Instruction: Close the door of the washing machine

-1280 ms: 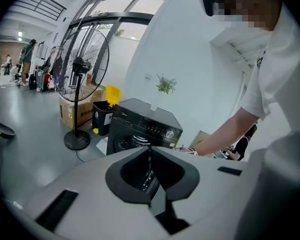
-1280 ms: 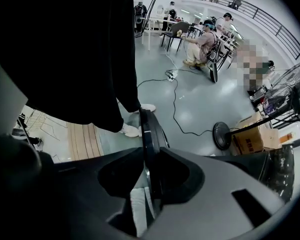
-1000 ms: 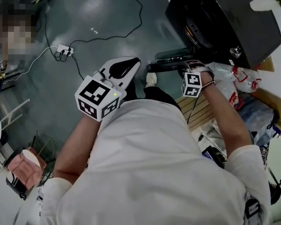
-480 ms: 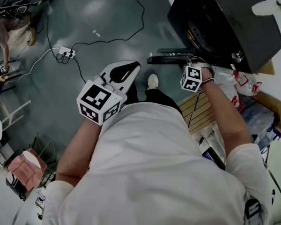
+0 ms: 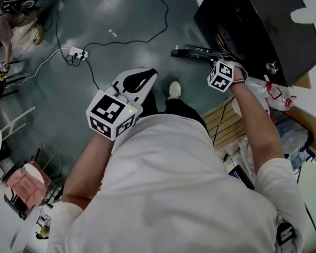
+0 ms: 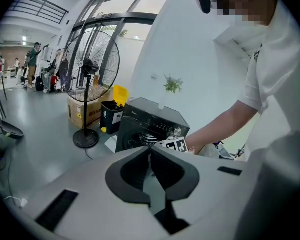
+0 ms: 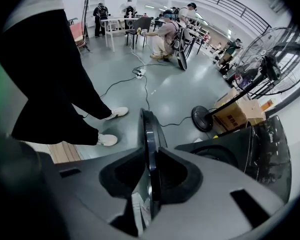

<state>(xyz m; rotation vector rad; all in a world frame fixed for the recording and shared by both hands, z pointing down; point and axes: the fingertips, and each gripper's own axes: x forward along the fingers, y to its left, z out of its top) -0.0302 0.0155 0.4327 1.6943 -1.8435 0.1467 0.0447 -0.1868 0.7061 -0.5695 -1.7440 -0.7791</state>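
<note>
Closing swing in hand, as I judge it: the right claw [image 7: 150, 156] pinches the rim of the door [image 5: 192, 52], its jaws having just been closing with that rim between them. The door juts edge-on over the floor [image 5: 121, 15] from the front of the washing machine [image 5: 263, 25], not yet shut. The left claw [image 6: 150, 159] hangs idle before the chest, pressed together on nothing. Next the right hand likely needs to carry the rim in an arc toward the drum opening, release, then press until the latch catches

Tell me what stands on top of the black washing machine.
A white vase with a green sprig stands on top of the black washing machine, toward its back. The head view's edge cuts off the top's far end, so the rest cannot be told.
</note>
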